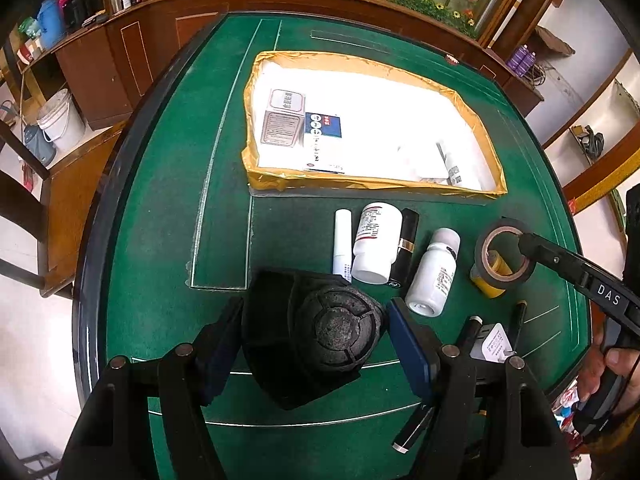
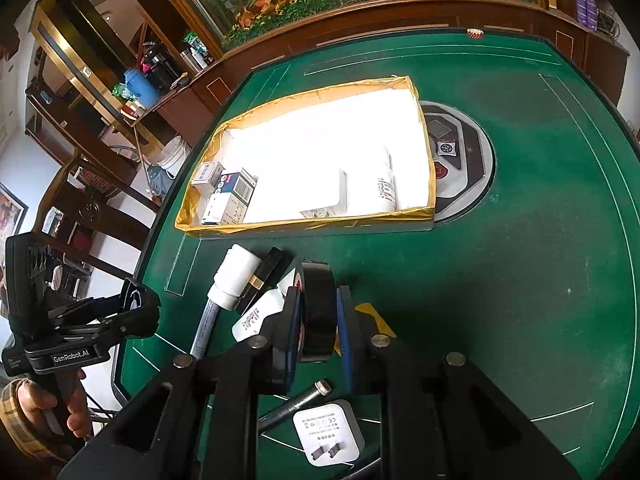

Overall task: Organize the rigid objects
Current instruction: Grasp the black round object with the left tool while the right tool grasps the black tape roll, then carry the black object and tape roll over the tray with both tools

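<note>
I hold the black tape roll (image 2: 316, 312) on edge in my right gripper (image 2: 318, 320), clamped across its width, the taped box (image 2: 304, 226) straight ahead across the table, while my left gripper (image 1: 312, 344) grips a dark round object (image 1: 316, 332).

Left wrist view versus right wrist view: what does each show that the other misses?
Only the left wrist view shows the black round object clamped in the left gripper, and the yellow item behind the tape. Only the right wrist view shows the round control panel beyond the box. Both show the tape roll in the right gripper, the box, and the white bottles.
</note>
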Demonstrator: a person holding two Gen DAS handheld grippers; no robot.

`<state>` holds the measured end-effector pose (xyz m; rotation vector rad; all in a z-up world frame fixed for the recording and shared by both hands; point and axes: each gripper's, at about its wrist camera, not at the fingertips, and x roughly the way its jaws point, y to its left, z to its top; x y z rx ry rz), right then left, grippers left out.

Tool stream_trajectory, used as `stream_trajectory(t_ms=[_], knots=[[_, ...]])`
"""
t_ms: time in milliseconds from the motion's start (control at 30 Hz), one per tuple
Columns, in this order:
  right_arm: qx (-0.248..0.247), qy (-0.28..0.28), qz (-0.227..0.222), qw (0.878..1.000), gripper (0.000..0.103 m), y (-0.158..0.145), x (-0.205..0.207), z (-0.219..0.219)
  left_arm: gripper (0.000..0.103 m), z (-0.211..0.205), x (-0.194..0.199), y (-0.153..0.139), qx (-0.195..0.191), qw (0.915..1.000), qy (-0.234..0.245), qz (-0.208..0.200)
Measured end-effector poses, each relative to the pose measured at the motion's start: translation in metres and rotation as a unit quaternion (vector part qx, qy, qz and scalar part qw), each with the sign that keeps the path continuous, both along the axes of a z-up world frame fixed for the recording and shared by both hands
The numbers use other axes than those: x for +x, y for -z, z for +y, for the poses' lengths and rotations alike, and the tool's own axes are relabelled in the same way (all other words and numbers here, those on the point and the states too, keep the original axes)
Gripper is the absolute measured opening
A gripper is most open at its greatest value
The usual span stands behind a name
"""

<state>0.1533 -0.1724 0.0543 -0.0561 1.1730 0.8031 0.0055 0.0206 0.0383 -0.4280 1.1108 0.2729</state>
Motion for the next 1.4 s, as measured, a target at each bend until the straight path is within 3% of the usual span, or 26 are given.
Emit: stream_trajectory(t_ms=[700, 1400], knots=[[-0.005, 0.004, -0.007, 1.000, 0.017, -0.006, 0.009, 0.006, 0.074, -0.006, 0.033, -0.008, -0.006, 0.9992, 0.038, -0.006], [0.000, 0.044, -0.033, 0.998, 0.017, -0.026, 0.039, 0.004, 0.074, -0.002, 0.110, -0.018, 0.004, 0.9962, 0.085, -0.019]])
